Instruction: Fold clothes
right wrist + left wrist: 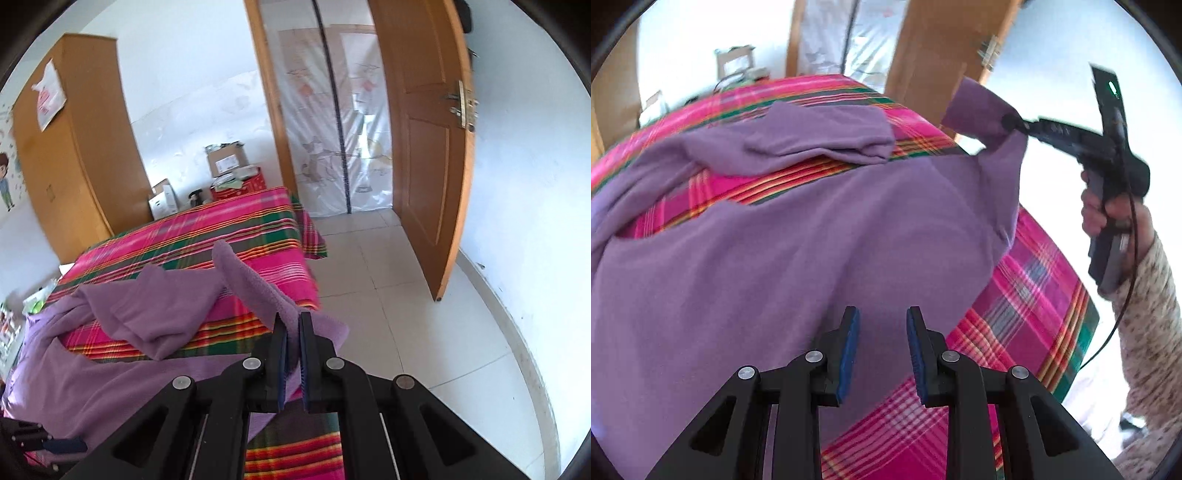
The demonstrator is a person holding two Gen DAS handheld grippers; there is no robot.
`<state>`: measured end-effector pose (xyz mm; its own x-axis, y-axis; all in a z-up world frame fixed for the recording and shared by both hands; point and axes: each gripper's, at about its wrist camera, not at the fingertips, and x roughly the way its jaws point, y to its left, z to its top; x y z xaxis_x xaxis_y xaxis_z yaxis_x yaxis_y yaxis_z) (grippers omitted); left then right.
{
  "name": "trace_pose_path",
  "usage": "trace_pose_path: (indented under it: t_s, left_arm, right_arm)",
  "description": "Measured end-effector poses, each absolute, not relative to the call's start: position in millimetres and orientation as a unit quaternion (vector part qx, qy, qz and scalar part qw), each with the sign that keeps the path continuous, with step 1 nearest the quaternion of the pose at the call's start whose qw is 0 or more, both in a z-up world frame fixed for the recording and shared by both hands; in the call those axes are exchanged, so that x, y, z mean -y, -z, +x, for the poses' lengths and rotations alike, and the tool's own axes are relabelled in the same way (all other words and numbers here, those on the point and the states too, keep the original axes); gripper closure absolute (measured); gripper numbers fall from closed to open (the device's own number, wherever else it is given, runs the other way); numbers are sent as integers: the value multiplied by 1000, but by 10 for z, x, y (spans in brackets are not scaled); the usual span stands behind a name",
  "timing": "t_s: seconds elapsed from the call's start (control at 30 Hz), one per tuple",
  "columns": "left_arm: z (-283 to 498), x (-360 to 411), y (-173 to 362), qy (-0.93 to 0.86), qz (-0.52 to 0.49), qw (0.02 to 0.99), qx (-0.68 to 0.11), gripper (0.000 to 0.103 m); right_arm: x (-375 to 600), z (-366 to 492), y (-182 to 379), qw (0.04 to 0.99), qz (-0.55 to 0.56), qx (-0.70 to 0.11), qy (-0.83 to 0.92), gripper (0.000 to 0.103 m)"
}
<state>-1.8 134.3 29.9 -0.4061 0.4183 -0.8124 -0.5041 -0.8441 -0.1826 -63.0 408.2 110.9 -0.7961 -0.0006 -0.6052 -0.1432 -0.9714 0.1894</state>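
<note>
A purple garment is spread over a bed covered with a pink plaid sheet, its body lying toward the near edge and one sleeve folded across the sheet farther in. The left gripper is held just above the garment's near part, its jaws apart with nothing between the blue pads. The right gripper is seen with its jaws clamped on a fold of the purple cloth at the bed's right edge, and that part is lifted off the sheet. In the left wrist view a hand in a speckled sleeve is seen on the handle. Beyond the far end of the bed, cardboard boxes are stacked on a red box; their contents cannot be made out. A wardrobe and an open door are visible.
</note>
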Motion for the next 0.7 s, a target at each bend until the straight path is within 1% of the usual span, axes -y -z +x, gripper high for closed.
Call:
trace_pose_path:
  t_s: [0.23,0.43,0.6,0.7]
  left_arm:
    - [127,-1637,-247,-831,-462,286,-123,76]
    - [172,-1811,-220,-825,-460,287,-157,76]
    - [224,-1926,-197,-839,-435,259,-198,76]
    - [198,-1934,-203,-844,-431,249,-198,76]
  right_arm:
    - [-4394,-499,-987,52,-315,-165,-933,97]
    - [-4482,-437,-939,50,-311,-177,-933,97]
    - [-4530,-396,-948,47,-304,-186,-933,97]
    - [-4557,-367,-943,46,-302,-194,-932,97]
